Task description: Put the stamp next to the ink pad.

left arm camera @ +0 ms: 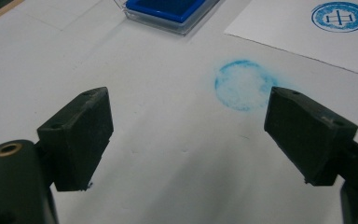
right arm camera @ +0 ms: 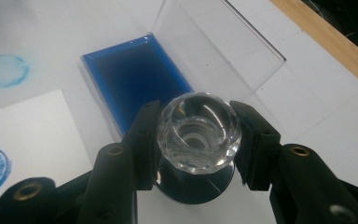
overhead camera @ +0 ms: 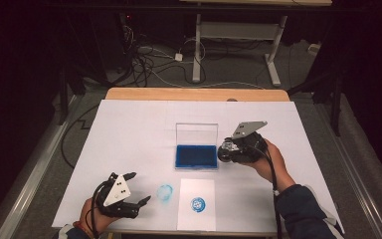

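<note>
The right gripper is clamped on the clear-handled stamp, just beside the open blue ink pad. One blue seal already marks the paper sheet nearer the person, so stamping looks largely done. The left gripper, jaws apart and empty, rests by a blue smudge.

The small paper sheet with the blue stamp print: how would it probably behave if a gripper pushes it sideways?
The paper sheet looks thin and flat, so probably light and floppy. It lies loose on the smooth white table cover, so it would likely slide or buckle.
</note>
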`<state>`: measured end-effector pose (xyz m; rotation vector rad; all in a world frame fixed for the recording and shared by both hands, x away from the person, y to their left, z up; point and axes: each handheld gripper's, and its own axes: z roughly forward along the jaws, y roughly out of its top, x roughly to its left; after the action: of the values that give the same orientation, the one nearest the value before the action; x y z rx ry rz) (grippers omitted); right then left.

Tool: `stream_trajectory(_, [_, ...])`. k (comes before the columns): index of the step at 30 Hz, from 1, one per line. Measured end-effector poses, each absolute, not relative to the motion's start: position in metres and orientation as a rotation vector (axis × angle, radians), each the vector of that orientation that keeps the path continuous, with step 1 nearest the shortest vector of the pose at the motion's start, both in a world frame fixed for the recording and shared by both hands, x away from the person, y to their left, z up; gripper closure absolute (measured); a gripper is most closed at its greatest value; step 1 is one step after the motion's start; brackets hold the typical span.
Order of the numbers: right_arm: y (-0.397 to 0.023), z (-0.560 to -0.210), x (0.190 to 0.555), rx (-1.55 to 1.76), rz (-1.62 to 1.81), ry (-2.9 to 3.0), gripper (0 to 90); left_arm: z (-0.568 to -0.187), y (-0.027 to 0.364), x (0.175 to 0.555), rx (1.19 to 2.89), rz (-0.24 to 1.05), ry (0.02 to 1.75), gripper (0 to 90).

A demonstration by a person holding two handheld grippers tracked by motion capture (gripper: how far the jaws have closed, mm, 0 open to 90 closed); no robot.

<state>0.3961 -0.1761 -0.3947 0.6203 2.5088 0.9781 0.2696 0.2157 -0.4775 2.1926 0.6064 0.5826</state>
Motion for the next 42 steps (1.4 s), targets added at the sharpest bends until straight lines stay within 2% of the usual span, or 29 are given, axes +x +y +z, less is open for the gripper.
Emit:
stream_trajectory(14, [-0.178,-0.412,0.419,0.717,0.915,2.519,56.3,-0.479,0.215,0.271,2.197,0.582,0.609,14.8])
stream_trajectory(42, [-0.178,-0.426,0.418,0.732,0.883,2.569,56.1,-0.479,0.214,0.271,2.207,0.584,0.603,14.8])
